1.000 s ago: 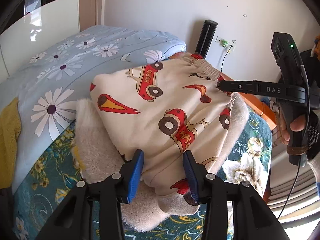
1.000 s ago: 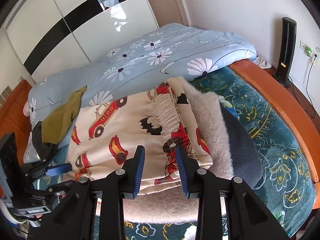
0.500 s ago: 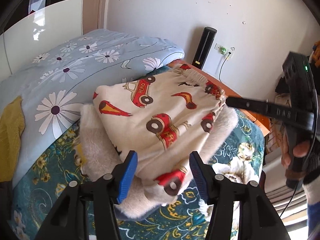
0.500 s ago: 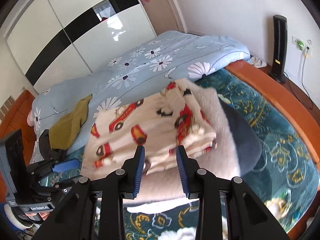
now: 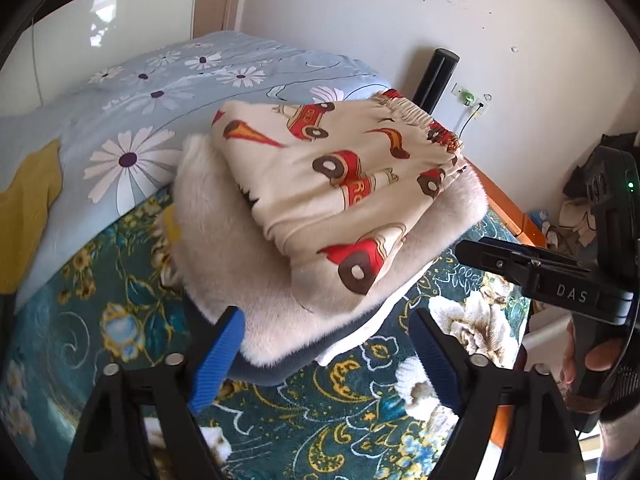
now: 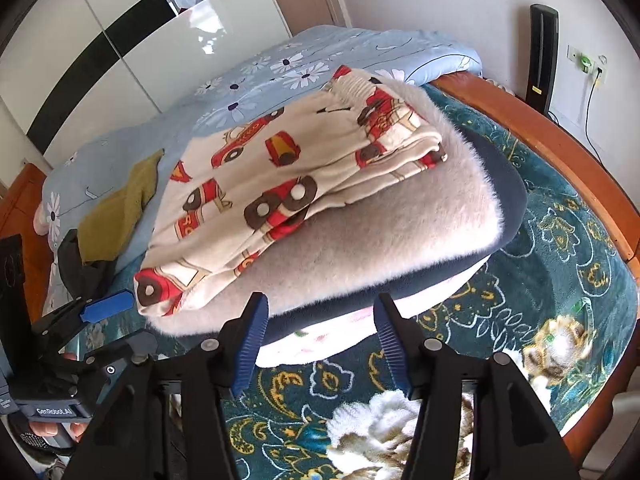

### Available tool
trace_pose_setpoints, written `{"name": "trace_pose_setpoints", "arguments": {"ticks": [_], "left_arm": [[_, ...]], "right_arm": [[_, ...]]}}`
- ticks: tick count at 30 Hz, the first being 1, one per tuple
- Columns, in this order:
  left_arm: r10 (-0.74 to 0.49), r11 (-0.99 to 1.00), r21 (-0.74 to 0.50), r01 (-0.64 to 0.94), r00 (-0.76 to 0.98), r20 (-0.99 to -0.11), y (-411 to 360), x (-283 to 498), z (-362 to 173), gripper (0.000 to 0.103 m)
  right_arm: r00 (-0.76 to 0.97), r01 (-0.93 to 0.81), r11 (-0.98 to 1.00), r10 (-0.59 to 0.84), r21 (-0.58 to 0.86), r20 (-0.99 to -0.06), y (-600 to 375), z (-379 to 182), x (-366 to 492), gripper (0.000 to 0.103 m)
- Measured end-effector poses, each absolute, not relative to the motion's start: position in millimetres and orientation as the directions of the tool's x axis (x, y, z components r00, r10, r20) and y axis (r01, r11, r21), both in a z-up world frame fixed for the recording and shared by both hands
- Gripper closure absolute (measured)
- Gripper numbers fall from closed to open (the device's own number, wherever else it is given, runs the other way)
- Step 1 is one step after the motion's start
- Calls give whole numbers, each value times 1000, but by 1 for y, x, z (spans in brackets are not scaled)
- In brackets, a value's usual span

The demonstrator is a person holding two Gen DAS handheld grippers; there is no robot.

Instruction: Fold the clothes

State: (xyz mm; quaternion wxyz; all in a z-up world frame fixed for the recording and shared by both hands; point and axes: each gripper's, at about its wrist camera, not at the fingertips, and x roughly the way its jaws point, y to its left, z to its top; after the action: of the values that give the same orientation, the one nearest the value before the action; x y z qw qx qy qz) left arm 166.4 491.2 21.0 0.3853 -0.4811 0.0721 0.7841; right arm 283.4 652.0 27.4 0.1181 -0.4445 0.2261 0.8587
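Observation:
Folded cream trousers with red car prints [image 5: 340, 184] [image 6: 280, 184] lie on top of a stack: a fluffy cream garment [image 5: 240, 264] [image 6: 384, 232], then a dark blue layer [image 6: 508, 200] and a pale pink one [image 6: 344, 336]. The stack rests on the teal flowered bedspread [image 5: 100, 320] [image 6: 568, 240]. My left gripper [image 5: 324, 344] stands open just in front of the stack's near corner, nothing between its fingers. My right gripper [image 6: 320, 336] is open too, low before the stack's near edge. Each gripper shows in the other's view, the left one [image 6: 108, 320] and the right one [image 5: 520, 264].
A light blue daisy duvet [image 5: 140, 100] [image 6: 320, 52] lies behind the stack. A mustard garment [image 5: 28, 200] [image 6: 120, 208] lies on it, next to a dark one [image 6: 80, 264]. The wooden bed frame [image 6: 560, 148], a black tower unit [image 6: 542, 56] and a white wall bound the far side.
Both grippers have opened wider and drawn back from the trousers, which now lie free on the stack. The cameras sit lower and nearer the bedspread.

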Motion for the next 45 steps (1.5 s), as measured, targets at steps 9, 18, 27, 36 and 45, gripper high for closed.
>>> {"name": "trace_pose_setpoints", "arguments": {"ticks": [9, 18, 27, 36, 45], "left_arm": [[525, -717, -261, -647, -254, -812, 483, 178, 14, 0], [510, -752, -246, -612, -303, -805, 475, 182, 19, 0], [446, -791, -150, -593, -392, -805, 474, 190, 25, 0], [431, -800, -127, -586, -415, -801, 473, 200, 24, 0], [402, -798, -78, -598, -432, -808, 483, 210, 19, 0]], "right_arm": [[-545, -389, -894, 28, 223, -838, 633, 27, 282, 34], [-533, -388, -903, 55, 186, -845, 625, 31, 286, 14], [-529, -380, -911, 73, 159, -846, 620, 35, 286, 7], [-517, -375, -918, 90, 131, -851, 618, 35, 284, 0], [-505, -370, -927, 148, 59, -851, 615, 33, 283, 0]]}}
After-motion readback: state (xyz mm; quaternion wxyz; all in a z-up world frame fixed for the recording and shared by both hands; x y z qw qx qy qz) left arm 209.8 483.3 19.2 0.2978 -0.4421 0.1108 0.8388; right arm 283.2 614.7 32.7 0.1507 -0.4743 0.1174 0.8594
